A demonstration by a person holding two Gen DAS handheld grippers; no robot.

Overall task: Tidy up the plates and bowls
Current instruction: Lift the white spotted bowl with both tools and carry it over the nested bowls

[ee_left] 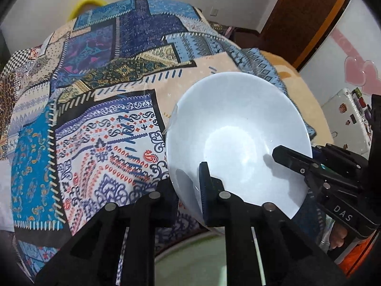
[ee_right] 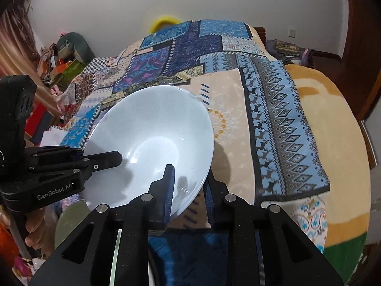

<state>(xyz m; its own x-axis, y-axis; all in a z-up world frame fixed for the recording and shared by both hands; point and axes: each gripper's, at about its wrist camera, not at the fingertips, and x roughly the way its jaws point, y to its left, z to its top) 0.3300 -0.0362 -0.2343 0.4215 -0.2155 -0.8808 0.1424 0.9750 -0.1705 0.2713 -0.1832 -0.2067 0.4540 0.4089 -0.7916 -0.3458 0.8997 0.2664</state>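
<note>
A bed fills the room behind the work, covered with a patchwork quilt [ee_left: 100, 90] in blues, creams and reds, white wall beyond it and a dark wooden door off to one side.

The left gripper [ee_left: 188, 186] is clamped narrow on the near rim of a white bowl [ee_left: 238, 131], one finger inside the bowl and the other under its outer wall. The right gripper [ee_right: 188, 190] pinches the rim the same way at another spot, again with one finger inside and one outside. In each wrist view the other gripper reaches in from the side over the bowl's rim. The bowl is held tilted above the quilt's near edge, its hollow turned towards the cameras.

It looks like glazed ceramic or glass: stiff, glossy, probably slick under the pads, and breakable if dropped on anything harder than the quilt. It seems moderately heavy for a rim pinch, so a one-sided hold could let it swing. The rim is the only sensible place to grip; two holds set apart on the rim steady it best.
</note>
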